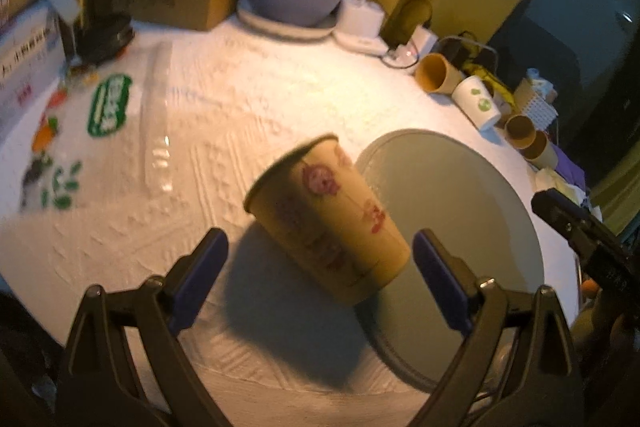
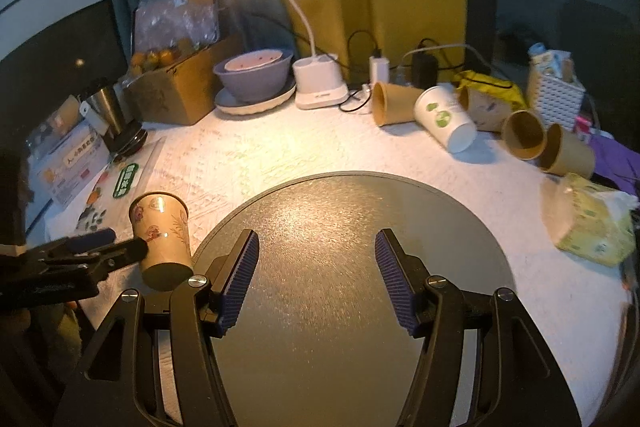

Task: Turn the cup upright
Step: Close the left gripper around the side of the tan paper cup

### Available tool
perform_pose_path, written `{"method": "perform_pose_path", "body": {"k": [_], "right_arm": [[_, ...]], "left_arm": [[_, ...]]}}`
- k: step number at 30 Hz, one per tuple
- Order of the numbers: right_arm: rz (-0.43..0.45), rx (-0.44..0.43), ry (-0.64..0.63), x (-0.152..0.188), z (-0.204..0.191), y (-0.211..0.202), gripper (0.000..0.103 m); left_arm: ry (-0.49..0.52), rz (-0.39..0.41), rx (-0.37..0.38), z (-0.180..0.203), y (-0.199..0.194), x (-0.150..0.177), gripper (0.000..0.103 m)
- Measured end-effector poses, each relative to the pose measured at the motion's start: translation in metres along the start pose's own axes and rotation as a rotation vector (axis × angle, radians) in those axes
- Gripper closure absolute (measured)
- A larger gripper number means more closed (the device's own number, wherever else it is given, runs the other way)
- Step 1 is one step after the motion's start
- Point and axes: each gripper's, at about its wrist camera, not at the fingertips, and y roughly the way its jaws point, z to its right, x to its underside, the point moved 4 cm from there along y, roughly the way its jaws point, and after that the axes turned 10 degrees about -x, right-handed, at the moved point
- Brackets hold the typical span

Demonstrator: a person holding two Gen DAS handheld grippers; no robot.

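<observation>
Blue-padded, your left claw (image 1: 320,279) stood wide open around the tilted cup (image 1: 328,215), gripping nothing; your right claw (image 2: 316,283) gaped empty over the grey disc (image 2: 360,211). You needed to close squarely mid-wall, then rotate gently above the counter (image 1: 224,95).

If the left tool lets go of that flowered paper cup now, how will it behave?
The flowered cup looks thin, light paper, so squeezing would probably dent it. It is tilted between the open left tool's fingers, so it may topple. Its tapered round wall would likely roll in a curve towards the grey disc.
</observation>
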Motion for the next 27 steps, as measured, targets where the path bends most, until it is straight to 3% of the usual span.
{"method": "perform_pose_path", "body": {"k": [6, 11, 14, 15, 18, 27], "right_arm": [[-0.015, -0.041, -0.006, -0.011, 0.005, 0.017, 0.039], [-0.033, -0.053, 0.009, -0.015, 0.012, 0.028, 0.039], [-0.045, -0.043, 0.022, -0.013, 0.017, 0.032, 0.039], [-0.048, -0.039, 0.029, -0.013, 0.019, 0.033, 0.039], [-0.053, -0.021, 0.05, -0.012, 0.025, 0.034, 0.039], [-0.04, 0.058, 0.107, -0.004, 0.026, 0.023, 0.039]], "left_arm": [[-0.066, -0.062, 0.036, 0.001, 0.017, -0.008, 0.009], [-0.06, -0.111, 0.054, 0.008, 0.035, -0.01, 0.009], [-0.025, -0.124, 0.065, 0.016, 0.042, -0.011, 0.013], [-0.011, -0.129, 0.068, 0.019, 0.044, -0.011, 0.023], [0.034, -0.132, 0.075, 0.025, 0.048, -0.012, 0.038], [0.201, -0.081, 0.154, 0.046, 0.042, -0.017, 0.039]]}}
